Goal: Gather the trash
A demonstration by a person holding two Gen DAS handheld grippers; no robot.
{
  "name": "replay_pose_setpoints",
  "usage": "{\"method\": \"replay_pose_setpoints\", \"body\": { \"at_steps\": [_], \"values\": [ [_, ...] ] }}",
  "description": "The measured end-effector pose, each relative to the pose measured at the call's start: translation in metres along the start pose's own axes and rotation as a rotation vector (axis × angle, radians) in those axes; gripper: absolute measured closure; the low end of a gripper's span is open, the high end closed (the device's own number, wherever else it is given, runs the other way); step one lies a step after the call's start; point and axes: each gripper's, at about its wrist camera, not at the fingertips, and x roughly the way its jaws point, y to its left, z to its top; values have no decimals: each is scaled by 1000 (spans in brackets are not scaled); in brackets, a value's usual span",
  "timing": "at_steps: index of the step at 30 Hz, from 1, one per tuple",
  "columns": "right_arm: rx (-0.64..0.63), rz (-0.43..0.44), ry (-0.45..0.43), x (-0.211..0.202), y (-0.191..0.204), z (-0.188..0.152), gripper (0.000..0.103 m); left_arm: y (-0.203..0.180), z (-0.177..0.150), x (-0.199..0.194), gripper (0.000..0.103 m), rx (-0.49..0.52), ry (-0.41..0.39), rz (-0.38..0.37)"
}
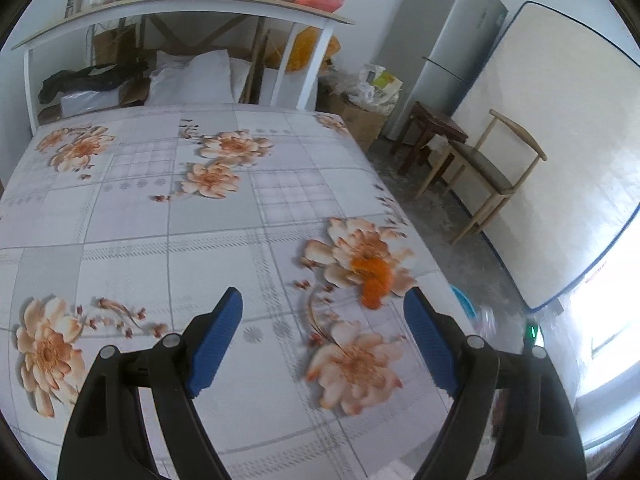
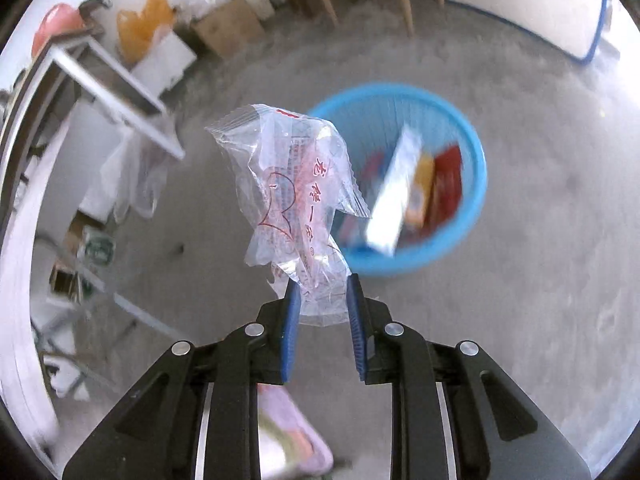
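Note:
In the right wrist view my right gripper (image 2: 322,284) is shut on a clear plastic bag with red print (image 2: 292,184) and holds it in the air above the floor, just left of a blue waste basket (image 2: 468,152). The basket holds several packets and wrappers. In the left wrist view my left gripper (image 1: 322,300) is open and empty over the flowered tablecloth (image 1: 168,208). An orange peel (image 1: 374,276) lies on the cloth just ahead of the right fingertip. The basket's rim (image 1: 464,302) shows past the table's right edge.
A wooden chair (image 1: 484,172), a dark stool (image 1: 436,128), a grey fridge (image 1: 440,44) and a leaning mattress (image 1: 552,140) stand to the right of the table. A white shelf (image 1: 180,8) with jars and bags stands behind it. Cardboard boxes (image 2: 228,24) sit on the concrete floor.

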Motion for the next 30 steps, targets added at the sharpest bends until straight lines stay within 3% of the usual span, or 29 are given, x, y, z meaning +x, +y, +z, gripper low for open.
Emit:
{"method": "replay_pose_setpoints", "body": {
  "at_steps": [3, 7, 9, 11, 14, 20, 25, 30],
  "values": [
    [58, -6, 7, 34, -3, 37, 77, -8, -8, -10, 22, 31, -17, 14],
    [141, -2, 125, 99, -1, 74, 47, -15, -18, -24, 22, 64, -43, 40],
    [155, -21, 158, 93, -17, 74, 46, -16, -22, -29, 20, 69, -55, 52],
    [189, -22, 162, 77, -19, 68, 42, -16, -25, -33, 17, 69, -65, 55],
    [215, 54, 115, 47, -24, 58, 34, -18, -29, -36, 13, 70, -71, 43],
    [152, 123, 16, -23, -43, 47, 32, -29, -37, -42, 7, 80, -78, 1],
    [-10, 125, -112, -94, -28, 24, 22, -45, -45, -50, 5, 52, -82, -22],
    [-244, 110, -278, -167, 16, -11, 8, -63, -53, -55, 5, 19, -53, -38]
  ]
}}
